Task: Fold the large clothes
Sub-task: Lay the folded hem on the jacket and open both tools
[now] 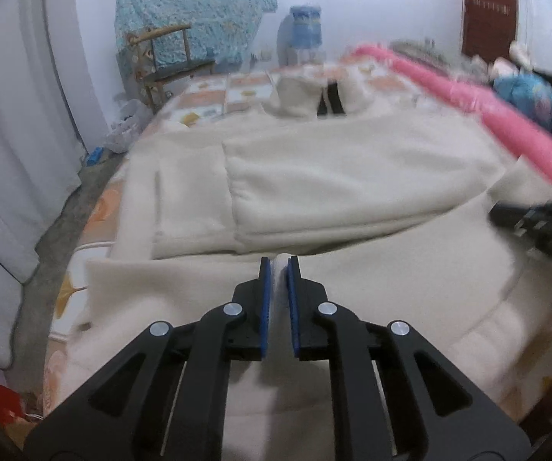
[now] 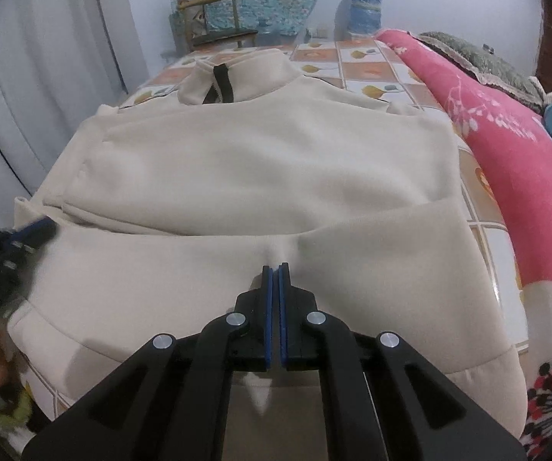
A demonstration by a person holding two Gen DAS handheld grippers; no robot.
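Garment: cream sweatshirt (image 2: 260,161) lies spread on the bed (image 2: 356,65), collar at the far end, sleeves folded in across the body.
Left hand-held gripper (image 1: 280,265): blue pads pinched on a raised ridge of the cream fabric near the hem.
Right hand-held gripper (image 2: 275,269): pads together, clamped on a small pucker of the same cloth.
Beside it: pink blanket (image 2: 506,146) along the right edge.
Left view: blurred, so its far details are uncertain.

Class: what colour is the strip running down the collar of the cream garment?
Black strip on the collar, clearest in the right wrist view.
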